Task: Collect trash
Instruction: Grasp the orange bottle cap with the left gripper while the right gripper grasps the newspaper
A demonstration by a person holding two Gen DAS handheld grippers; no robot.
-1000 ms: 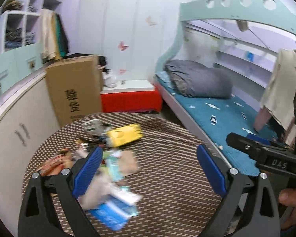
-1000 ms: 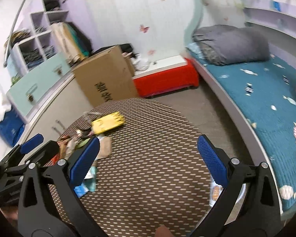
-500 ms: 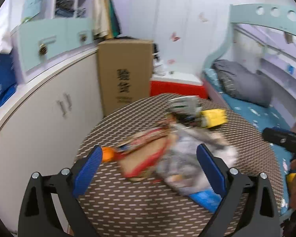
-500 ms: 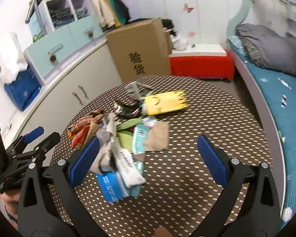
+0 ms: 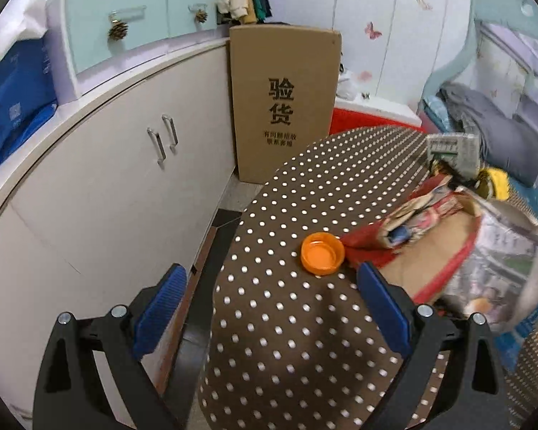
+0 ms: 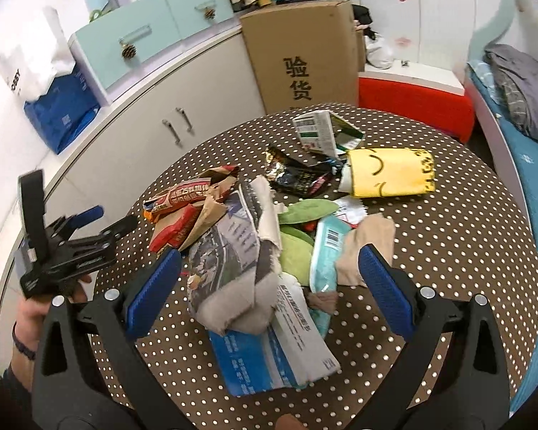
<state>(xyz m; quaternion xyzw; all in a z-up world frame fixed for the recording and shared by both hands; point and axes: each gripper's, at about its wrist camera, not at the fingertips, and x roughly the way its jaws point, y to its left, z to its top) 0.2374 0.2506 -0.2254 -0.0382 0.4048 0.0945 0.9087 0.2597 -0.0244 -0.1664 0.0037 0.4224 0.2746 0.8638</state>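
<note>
A pile of trash lies on a round brown dotted table [image 6: 466,251]: a grey printed bag [image 6: 233,247], a red snack wrapper [image 6: 183,200], a yellow packet [image 6: 387,172], a blue and white packet [image 6: 269,354], green scraps [image 6: 297,251] and a green and white carton [image 6: 315,132]. An orange bottle cap [image 5: 322,253] lies at the table's left edge beside the red wrapper [image 5: 405,229]. My left gripper [image 5: 272,308] is open and empty, just short of the cap; it also shows in the right wrist view [image 6: 107,220]. My right gripper [image 6: 265,283] is open and empty above the grey bag.
A tall cardboard box [image 5: 287,100] stands behind the table against white cabinets [image 5: 125,186]. A red bench [image 6: 412,104] sits at the back. A bed with a blue sheet [image 6: 534,165] runs along the right. The table edge [image 5: 229,243] drops to the floor at left.
Both grippers have swung left and closer to the table. The left view now faces the table's left edge and the orange cap; the right view now looks down on the pile.
</note>
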